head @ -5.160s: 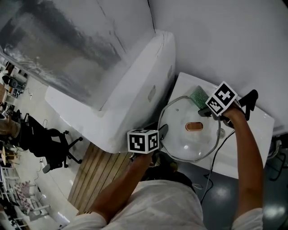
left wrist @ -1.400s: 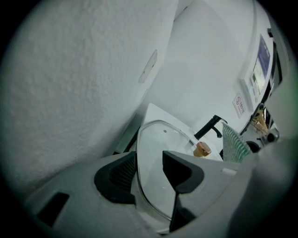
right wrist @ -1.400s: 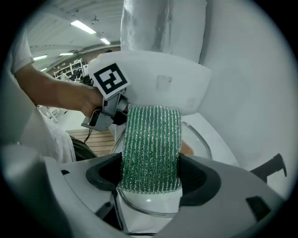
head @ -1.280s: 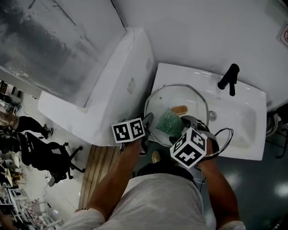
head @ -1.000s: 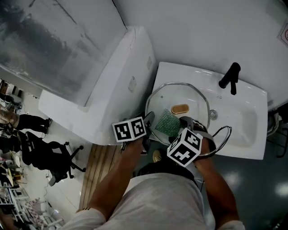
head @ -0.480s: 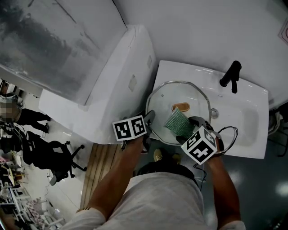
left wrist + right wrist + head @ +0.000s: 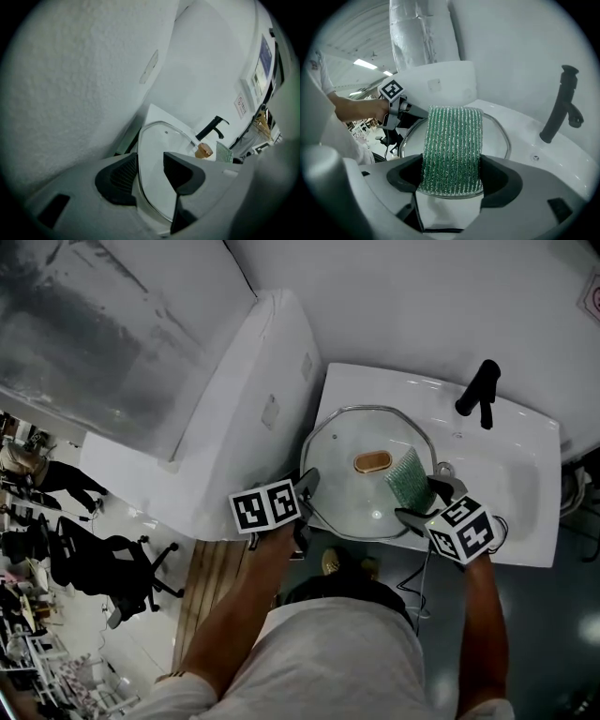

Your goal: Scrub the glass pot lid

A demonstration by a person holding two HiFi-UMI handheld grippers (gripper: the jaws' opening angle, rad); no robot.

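Moved: right gripper (image 7: 424,502) slid the green scrub pad (image 7: 410,481) from the middle of the glass lid (image 7: 361,502), near the knob (image 7: 373,462), to the lid's right edge in the last half second. Left gripper (image 7: 305,491) hasn't budged.
Right fingers: pinching the pad's lower end, one pad each side, snug against the mesh in the right gripper view.
Scrub pad: sticks up out of the fingers with its free end pointing toward the far side. It sits over the lid's right rim, just right of the knob. Can't tell if it's actually pressing on the glass.
Left fingers: spread, with the lid's near-left rim running up the gap. The metal rim sits against the finger (image 7: 119,176) at the left of the left gripper view. Bare glass shows between it and the other finger (image 7: 180,173), so I don't see a real pinch.
Glass lid: lies across the left part of the white sink (image 7: 441,390), knob side up.
Knob: brownish oval, about the middle of the lid.
Tap: black tap (image 7: 476,395) at the sink's far edge, well apart from the lid.
Further left: big white boxy unit (image 7: 253,418) right beside the sink.
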